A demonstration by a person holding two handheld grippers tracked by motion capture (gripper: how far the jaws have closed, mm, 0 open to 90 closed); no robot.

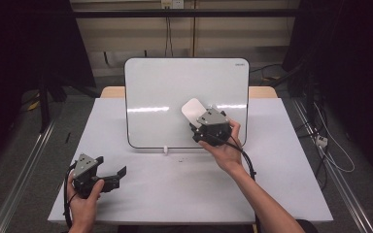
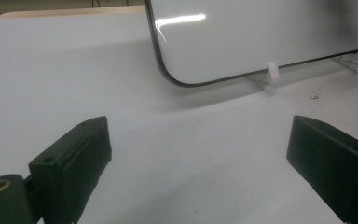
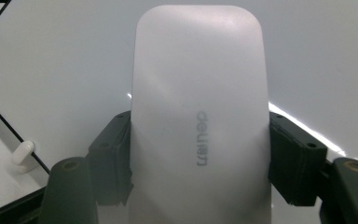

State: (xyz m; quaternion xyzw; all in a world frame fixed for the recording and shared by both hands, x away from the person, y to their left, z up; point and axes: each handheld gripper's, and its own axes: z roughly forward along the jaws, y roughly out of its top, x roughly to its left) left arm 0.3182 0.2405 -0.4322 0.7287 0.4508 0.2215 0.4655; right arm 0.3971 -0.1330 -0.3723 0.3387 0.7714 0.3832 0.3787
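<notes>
**Holding the eraser at the whiteboard, wiping seemingly near its end**

Gripping is already done: the right gripper [image 1: 200, 122] has its fingers [image 3: 112, 158] pinched on the two long sides of a white eraser [image 3: 199, 116], which stands up between them and reaches well past their tips. In the high view the eraser [image 1: 193, 111] sits against or just in front of the face of the whiteboard [image 1: 165, 87], right of the board's middle and toward its lower half; whether the pad actually touches the surface I cannot tell from these angles.

The whiteboard leans upright on small white clip feet [image 2: 271, 73] at the far side of the tabletop [image 1: 184, 189]. Its face around and beyond the fingers looks clean, with no writing that I can make out, only bright reflections of the lights. Judging by that, the wiping is largely finished or close to it.

The left gripper [image 1: 114, 177] rests low over the tabletop near the front left corner, well apart from the board, its fingers [image 2: 74, 163] spread wide with nothing between them.

What seems left: a last pass if any marks remain under the eraser, then setting it down.
</notes>
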